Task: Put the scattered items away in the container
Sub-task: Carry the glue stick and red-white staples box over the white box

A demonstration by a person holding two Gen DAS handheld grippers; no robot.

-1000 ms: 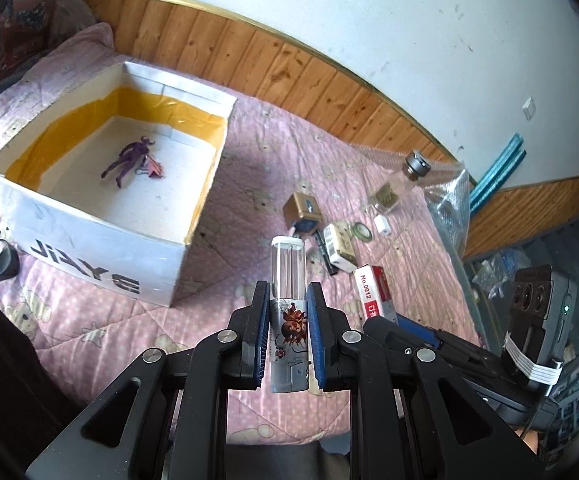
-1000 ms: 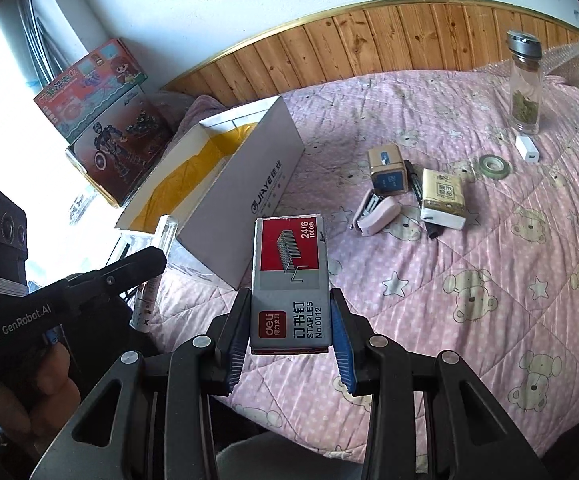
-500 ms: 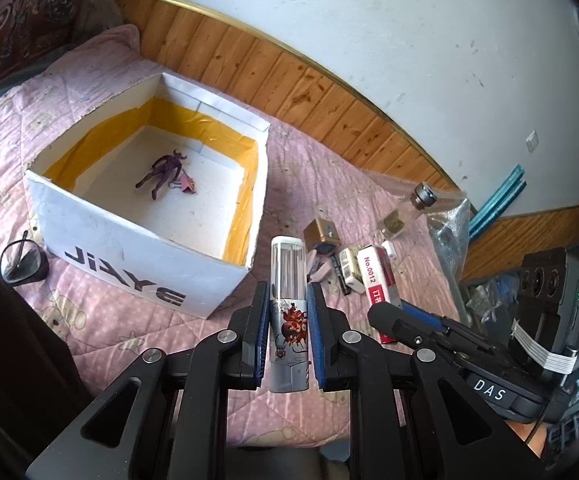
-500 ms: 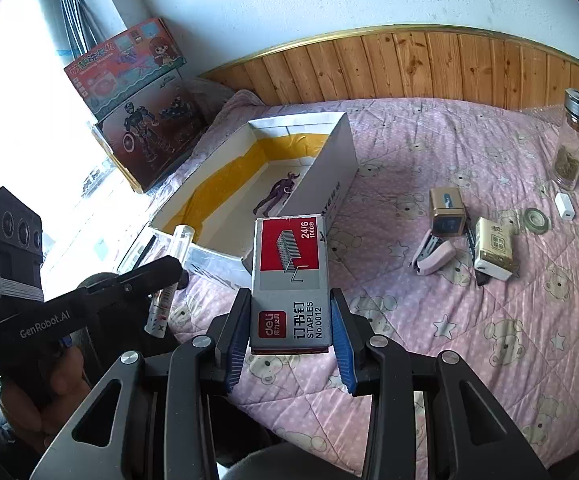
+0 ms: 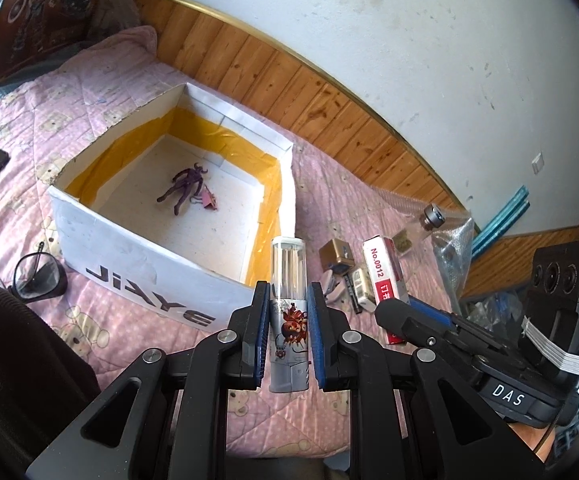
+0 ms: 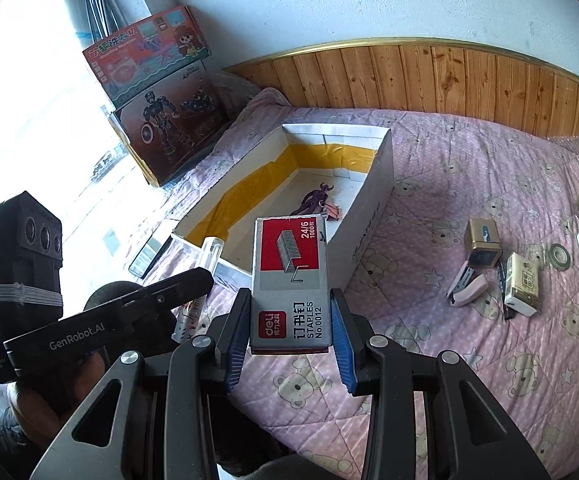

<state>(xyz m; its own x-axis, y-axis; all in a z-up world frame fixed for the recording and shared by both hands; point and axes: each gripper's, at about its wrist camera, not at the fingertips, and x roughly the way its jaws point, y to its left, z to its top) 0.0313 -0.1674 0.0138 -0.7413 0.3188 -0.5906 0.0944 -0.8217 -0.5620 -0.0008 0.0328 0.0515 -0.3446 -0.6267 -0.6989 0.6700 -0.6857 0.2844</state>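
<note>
blue-padded left hand-held gripper [image 5: 288, 336] tight around tube [image 5: 288, 300], right hand-held gripper [image 6: 289, 320] around staple box [image 6: 289, 276], near carton rim [image 5: 149, 236]

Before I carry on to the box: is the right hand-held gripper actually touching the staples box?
Touching. The right wrist view shows the right hand-held gripper with both blue pads pressed on the sides of the staples box, lifted clear of the quilt.

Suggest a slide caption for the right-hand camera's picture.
Right gripper holds a staples box before the open white box on the pink bedspread.
</note>
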